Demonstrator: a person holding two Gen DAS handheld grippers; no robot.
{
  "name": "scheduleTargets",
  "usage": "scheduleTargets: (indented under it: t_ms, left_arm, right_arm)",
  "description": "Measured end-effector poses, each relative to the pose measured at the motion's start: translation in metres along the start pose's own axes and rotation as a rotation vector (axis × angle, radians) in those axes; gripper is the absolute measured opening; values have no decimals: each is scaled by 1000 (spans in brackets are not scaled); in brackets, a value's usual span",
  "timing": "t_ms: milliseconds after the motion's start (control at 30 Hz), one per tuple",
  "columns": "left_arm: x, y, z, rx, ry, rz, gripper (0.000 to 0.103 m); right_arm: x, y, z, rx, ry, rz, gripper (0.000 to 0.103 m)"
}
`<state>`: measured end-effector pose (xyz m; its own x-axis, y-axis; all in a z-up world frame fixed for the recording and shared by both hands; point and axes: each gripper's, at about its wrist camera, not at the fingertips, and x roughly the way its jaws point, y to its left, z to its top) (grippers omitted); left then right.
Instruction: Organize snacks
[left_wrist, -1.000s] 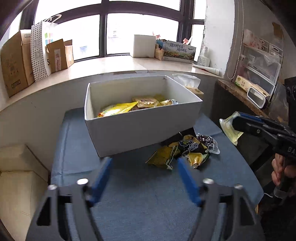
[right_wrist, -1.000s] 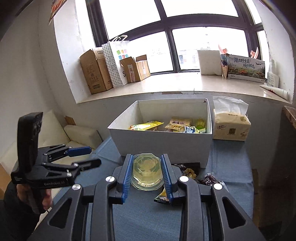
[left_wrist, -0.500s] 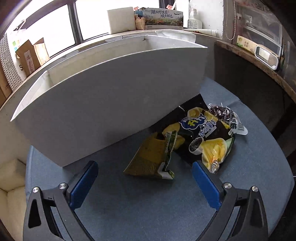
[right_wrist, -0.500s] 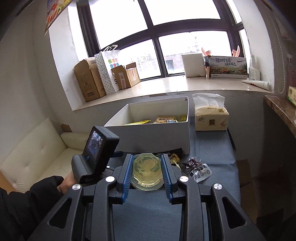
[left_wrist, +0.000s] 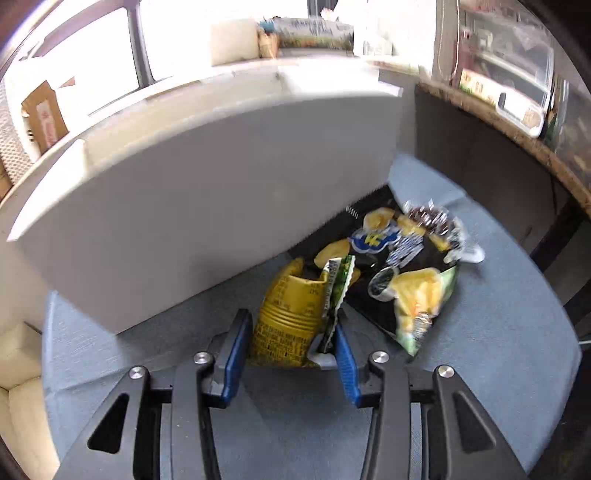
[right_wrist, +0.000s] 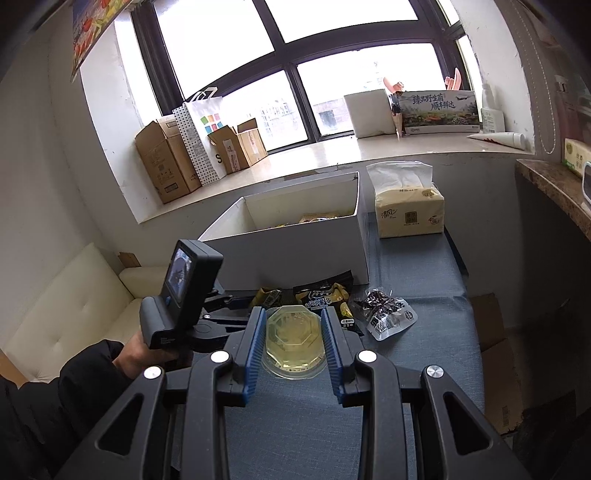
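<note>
Your left gripper (left_wrist: 291, 354) has just closed its fingers on the yellow packet (left_wrist: 286, 321) before the white box (left_wrist: 207, 221); right gripper (right_wrist: 293, 350) holds the jelly cup (right_wrist: 293, 338). Lift next.

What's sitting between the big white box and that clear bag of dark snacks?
In the right wrist view, the black chip bag lies between the white box and clear bag.
</note>
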<state>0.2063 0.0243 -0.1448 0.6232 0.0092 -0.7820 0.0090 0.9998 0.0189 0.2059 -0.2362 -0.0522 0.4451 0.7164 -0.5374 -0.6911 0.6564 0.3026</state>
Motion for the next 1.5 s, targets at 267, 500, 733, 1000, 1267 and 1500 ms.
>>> scheduleTargets:
  t_ms: [267,500,733,1000,1267,1500]
  left_arm:
    - [-99,16,-9,-95,-121,55,48]
    - [-140,55,11,-219,-200,64,48]
    - [-107,93,75,-264,-196,104,48]
    - [-28,104,132,-230,-89,122,51]
    - [-16,115,126,-249,-74,108,103]
    - [-38,115,113,-251,-108,125,103]
  right_arm:
    - [15,18,1,-33,18,40,33]
    - [37,33,37,-75,-15,67,33]
    - [102,32,108,-119,-43,27,33]
    - [208,-31,169,16,87,-78,34]
    - [216,-54,175,131,97,-82,103]
    - [185,-48,172,92,33,-96,103]
